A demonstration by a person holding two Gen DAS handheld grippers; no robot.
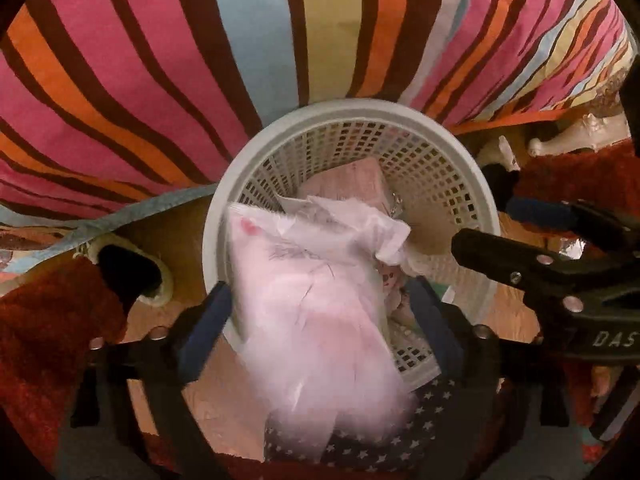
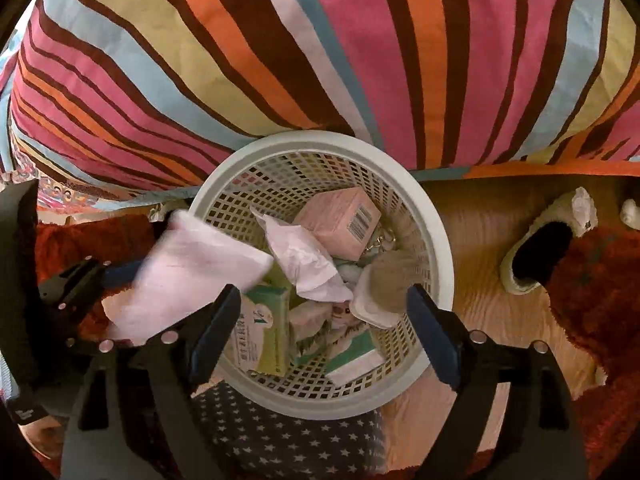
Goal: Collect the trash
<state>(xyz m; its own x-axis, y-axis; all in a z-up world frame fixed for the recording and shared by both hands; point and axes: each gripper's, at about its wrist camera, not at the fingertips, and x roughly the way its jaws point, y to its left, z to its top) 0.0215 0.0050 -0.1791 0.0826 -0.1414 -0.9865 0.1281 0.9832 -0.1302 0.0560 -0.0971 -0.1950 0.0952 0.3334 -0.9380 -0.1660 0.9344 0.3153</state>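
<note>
The striped bedcover (image 2: 320,48) fills the far half of both views, hanging down to the floor behind the white lattice basket (image 2: 436,240), which stands on the wooden floor (image 2: 480,240) with a red shaggy rug (image 2: 592,280) to its right and a slipper (image 2: 536,256) lying at the rug's edge.

Inside the basket lie a pink carton (image 2: 340,216), a green and white box (image 2: 268,328), a crumpled white wrapper (image 2: 304,256) and a pale fluffy pad (image 2: 388,280).

The pale pink plastic bag (image 1: 312,292) is at the basket's near left rim, between the fingers of the left gripper (image 1: 320,320), whose jaws stand wide. It is blurred, so it seems to be falling free rather than held, though I cannot be sure no pad touches it.

The right gripper (image 2: 320,332) hangs over the basket's near side, jaws wide with nothing between them.

The bag looks very light, limp and slick, apt to drift or catch on the rim. If it snags there, I would pinch a bunched fold near its upper edge, not the flat film.
</note>
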